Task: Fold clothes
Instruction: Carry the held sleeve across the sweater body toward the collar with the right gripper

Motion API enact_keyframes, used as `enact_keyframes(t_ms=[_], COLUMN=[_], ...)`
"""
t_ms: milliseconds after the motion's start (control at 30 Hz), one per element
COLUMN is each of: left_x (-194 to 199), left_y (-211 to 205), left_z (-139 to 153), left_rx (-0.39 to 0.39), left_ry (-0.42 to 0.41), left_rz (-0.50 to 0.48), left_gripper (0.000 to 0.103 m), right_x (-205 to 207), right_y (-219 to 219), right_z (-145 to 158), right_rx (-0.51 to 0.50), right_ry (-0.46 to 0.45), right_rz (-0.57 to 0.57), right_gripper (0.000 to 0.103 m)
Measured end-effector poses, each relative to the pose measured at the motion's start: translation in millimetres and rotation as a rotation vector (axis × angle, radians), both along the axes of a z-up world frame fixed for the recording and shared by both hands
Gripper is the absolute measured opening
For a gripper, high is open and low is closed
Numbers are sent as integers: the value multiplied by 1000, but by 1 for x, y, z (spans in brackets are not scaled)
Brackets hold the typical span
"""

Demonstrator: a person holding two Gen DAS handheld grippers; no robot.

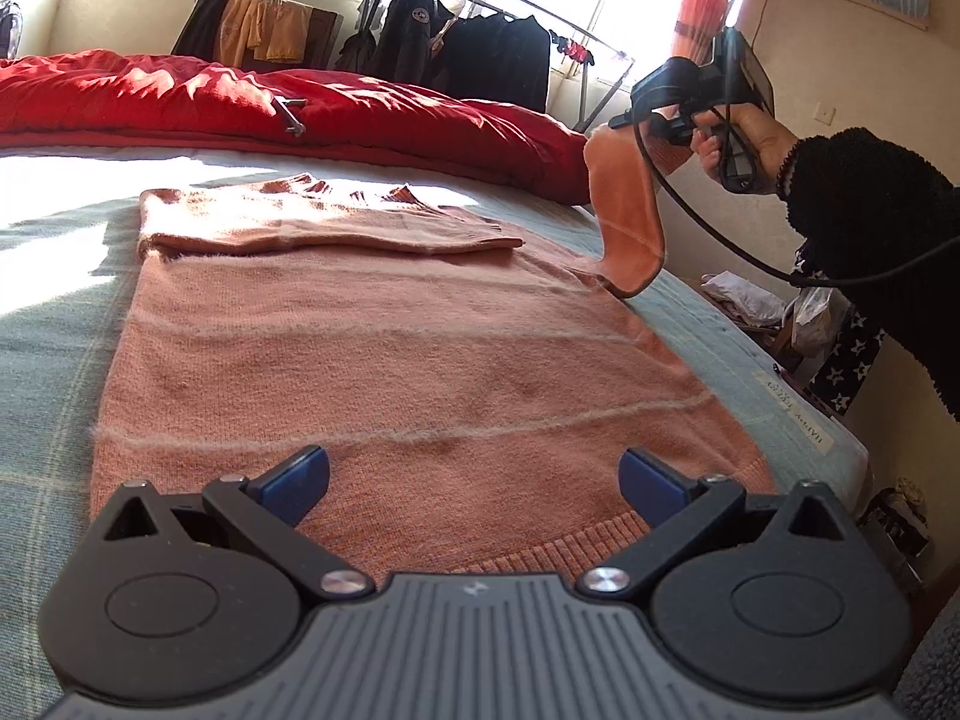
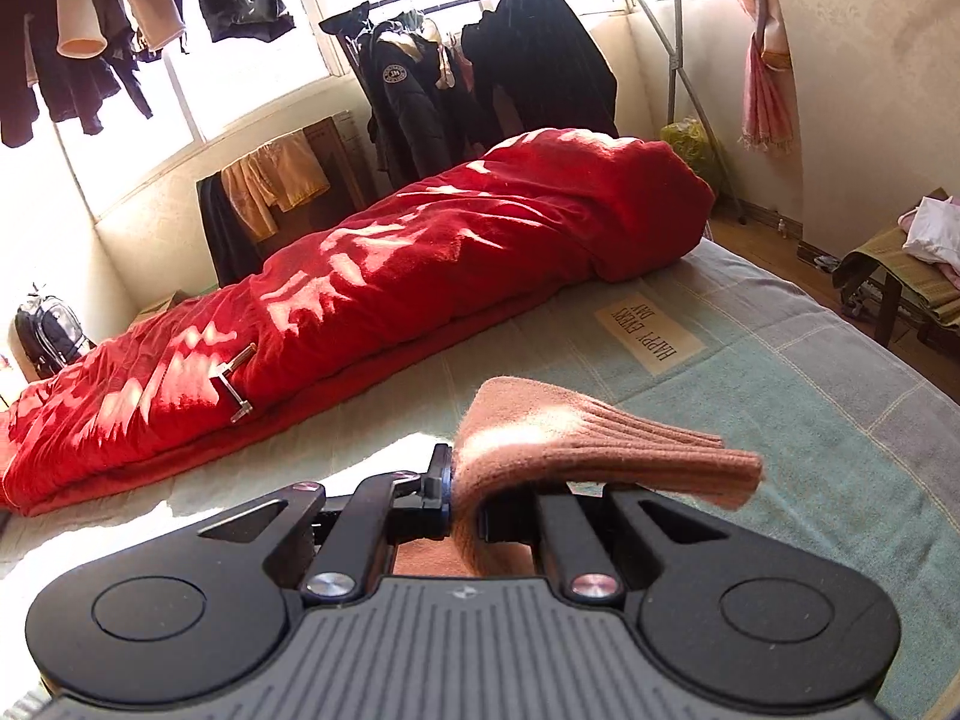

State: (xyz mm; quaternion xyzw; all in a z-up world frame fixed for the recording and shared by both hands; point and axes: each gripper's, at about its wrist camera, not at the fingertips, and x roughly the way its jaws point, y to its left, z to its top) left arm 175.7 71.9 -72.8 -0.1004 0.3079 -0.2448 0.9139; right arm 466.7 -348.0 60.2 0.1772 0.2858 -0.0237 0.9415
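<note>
1. Sweater (image 1: 390,354) flat on bed (image 1: 48,312), long axis from ribbed hem at left gripper (image 1: 474,483) toward red duvet (image 1: 336,108).
2. One sleeve (image 1: 336,228) folded across chest.
3. Left jaws wide apart, empty, over hem.
4. Right gripper (image 2: 465,507) jaws clamped on other sleeve cuff (image 2: 600,450), lifted off bed.

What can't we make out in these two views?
- Sweater hem: left wrist view, cut off behind the open left gripper.
- Rest of the sweater: right wrist view shows only the sleeve clamped in the right gripper.
- Right gripper's fingertips: left wrist view, buried in the sleeve.
- Window: both views, washed out by glare.
</note>
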Motion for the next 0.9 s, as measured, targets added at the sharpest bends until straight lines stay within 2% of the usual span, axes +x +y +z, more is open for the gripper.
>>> enact_keyframes(t_ms=[567, 733, 900], left_x=[-6, -6, -7], left_y=[26, 26, 25], left_z=[-5, -6, -8], left_rx=[-64, -63, -57], left_ry=[-8, 1, 10], left_rz=[34, 22, 7], left_gripper=[102, 102, 102], right_x=[30, 31, 35], right_y=[129, 162, 197], right_z=[20, 11, -7], right_rx=[-71, -100, -173], right_ry=[-37, -17, 29], right_rz=[200, 267, 335], right_gripper=[8, 9, 9])
